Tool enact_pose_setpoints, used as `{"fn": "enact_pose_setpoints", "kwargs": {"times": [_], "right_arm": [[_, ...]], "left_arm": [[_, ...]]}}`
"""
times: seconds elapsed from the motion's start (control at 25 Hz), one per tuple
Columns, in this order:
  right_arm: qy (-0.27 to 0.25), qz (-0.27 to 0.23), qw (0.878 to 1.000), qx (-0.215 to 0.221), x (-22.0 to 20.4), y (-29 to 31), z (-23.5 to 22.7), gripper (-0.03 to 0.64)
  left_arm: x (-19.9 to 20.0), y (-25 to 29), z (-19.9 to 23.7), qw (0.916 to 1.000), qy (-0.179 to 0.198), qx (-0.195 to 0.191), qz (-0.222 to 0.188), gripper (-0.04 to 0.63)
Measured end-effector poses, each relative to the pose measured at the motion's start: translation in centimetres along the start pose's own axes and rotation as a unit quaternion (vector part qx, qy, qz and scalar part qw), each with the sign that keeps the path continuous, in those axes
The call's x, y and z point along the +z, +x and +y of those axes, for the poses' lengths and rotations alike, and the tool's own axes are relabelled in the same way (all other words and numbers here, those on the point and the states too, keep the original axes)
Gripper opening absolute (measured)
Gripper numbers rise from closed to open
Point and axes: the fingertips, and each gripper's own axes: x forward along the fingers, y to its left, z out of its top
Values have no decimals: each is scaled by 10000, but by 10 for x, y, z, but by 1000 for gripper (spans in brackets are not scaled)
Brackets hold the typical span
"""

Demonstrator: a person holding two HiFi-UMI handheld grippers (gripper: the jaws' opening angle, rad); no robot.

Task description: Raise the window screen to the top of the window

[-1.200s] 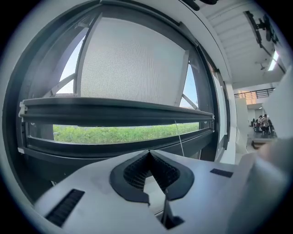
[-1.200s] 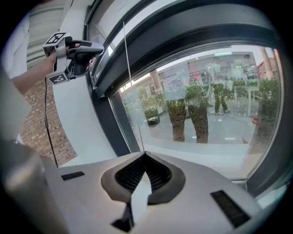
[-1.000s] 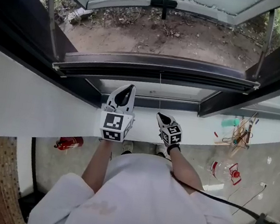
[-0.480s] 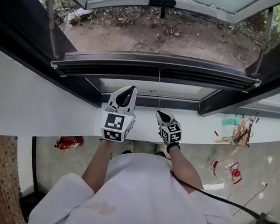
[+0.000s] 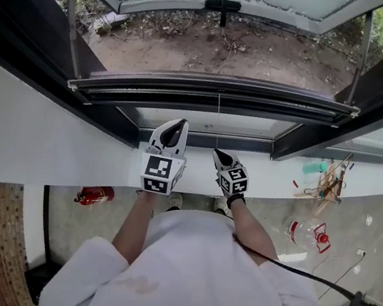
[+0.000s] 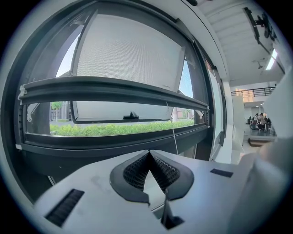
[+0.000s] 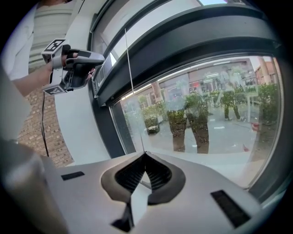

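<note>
**A:** Head view is showing the window screen (image 5: 216, 90) sitting low. Its dark bottom rail is spanning the opening just above the sill (image 5: 49, 140), with the whole climb to the top not yet made. What is worrying you?

**B:** Going left to right: the left hand-held gripper (image 5: 176, 124) is pressed together on nothing, hovering over the sill and apart from the rail, so it is offering no support. The thin pull cord (image 7: 130, 73) is hanging from the rail's middle and running straight into the tips of the right hand-held gripper (image 5: 218, 154), which is looking pinched shut on it. That is a slim hold. I am judging that the cord could be slipping out of the ribbed pads under a sharp pull. The rail could also be tilting and jamming at its ends, since the lift is coming from one point only.

**A:** And the hands?

**B:** The left forearm is reaching up from the body, its hand-held gripper pointing at the window a little below level, marker cube facing the camera. The right forearm is coming in from the right, angling its hand-held gripper toward the centre and tipping down more steeply.
</note>
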Motion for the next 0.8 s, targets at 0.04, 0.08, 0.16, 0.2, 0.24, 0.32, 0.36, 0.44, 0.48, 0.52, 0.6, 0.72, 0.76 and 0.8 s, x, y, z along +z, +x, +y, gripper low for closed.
{"fn": "enact_pose_setpoints", "kwargs": {"times": [0.04,0.08,0.16,0.2,0.24,0.32,0.36,0.44,0.48,0.52,0.6,0.72,0.76,0.8], "right_arm": [[18,-84,10000,11,5,1,1,2],[28,-194,9998,28,12,2,2,3],[-22,-412,9991,73,29,4,7,3],[-65,-492,9987,97,37,5,9,3],[-98,-551,9984,119,43,7,12,3],[-109,-620,9979,142,49,8,15,3],[-93,-644,9978,146,49,8,16,3],[-87,-663,9977,141,50,6,17,3],[-104,-665,9976,132,50,5,17,3],[-120,-674,9976,117,52,4,17,3],[-129,-728,9972,76,55,2,16,2],[-142,-856,9962,42,63,-2,15,3],[-144,-909,9957,39,67,-3,15,3],[-148,-970,9952,39,72,-5,16,2]], "left_arm": [[1,0,-1,10000,-6,-13,-4,2],[2,0,-2,10000,-15,-28,-18,2],[4,0,-4,10000,-17,-54,-56,2],[4,0,-5,10000,-4,-66,-62,2],[4,0,-6,10000,10,-76,-55,2],[2,0,-8,9999,25,-96,-43,2],[2,1,-9,9999,32,-106,-44,2],[2,1,-11,9999,44,-135,-49,2],[3,1,-12,9999,38,-148,-49,2],[4,2,-13,9999,30,-158,-51,2],[5,2,-14,9998,19,-163,-59,2],[4,3,-16,9998,1,-185,-68,2],[4,3,-17,9998,-6,-196,-73,2],[4,3,-18,9997,-13,-209,-79,2]]}}
